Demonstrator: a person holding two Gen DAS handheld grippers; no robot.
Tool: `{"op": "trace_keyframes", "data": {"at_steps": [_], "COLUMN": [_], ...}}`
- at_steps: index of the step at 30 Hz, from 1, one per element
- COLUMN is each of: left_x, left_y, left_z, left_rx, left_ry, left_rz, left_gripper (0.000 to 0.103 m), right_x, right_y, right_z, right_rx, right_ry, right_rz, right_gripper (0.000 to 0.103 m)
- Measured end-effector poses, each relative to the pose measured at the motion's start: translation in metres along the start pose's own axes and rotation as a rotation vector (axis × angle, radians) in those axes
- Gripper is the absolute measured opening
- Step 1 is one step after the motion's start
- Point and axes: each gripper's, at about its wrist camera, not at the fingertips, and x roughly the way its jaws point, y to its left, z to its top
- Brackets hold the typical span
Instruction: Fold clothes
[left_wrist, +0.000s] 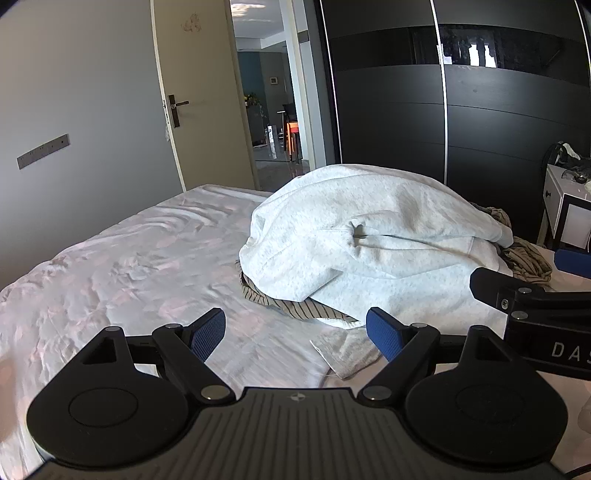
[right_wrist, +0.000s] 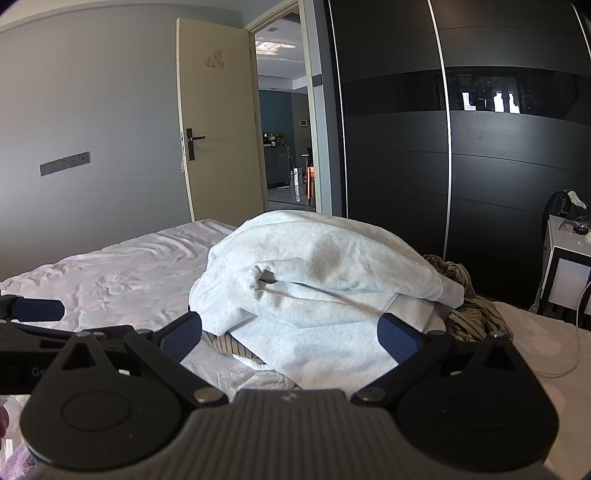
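Observation:
A pale grey sweatshirt lies heaped on the bed over a brown striped garment that sticks out beneath it at the front and right. My left gripper hovers open just short of the heap, nothing between its blue pads. My right gripper is open too, its jaws wide before the sweatshirt's near edge, not pressing on it. In the left wrist view the right gripper's finger shows at the right edge; in the right wrist view a finger of the left gripper shows at far left.
The bed sheet is white with faint pink blotches and wrinkled. A small pale cloth lies in front of the heap. Behind stand a dark wardrobe, an open door and a white bedside unit.

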Motion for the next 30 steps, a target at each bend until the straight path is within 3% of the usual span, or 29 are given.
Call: {"op": "trace_keyframes", "data": {"at_steps": [30], "left_x": [0.0051], "left_y": [0.001], "left_z": [-0.0024], "left_rx": [-0.014], "left_ry": [0.022], "left_rz": [-0.008], "left_gripper": [0.083], "right_x": [0.002], "right_y": [0.0003], "right_z": [-0.0036], "right_rx": [-0.013], "right_ry": [0.019], "right_rz": [0.021], "right_gripper": [0.102]}}
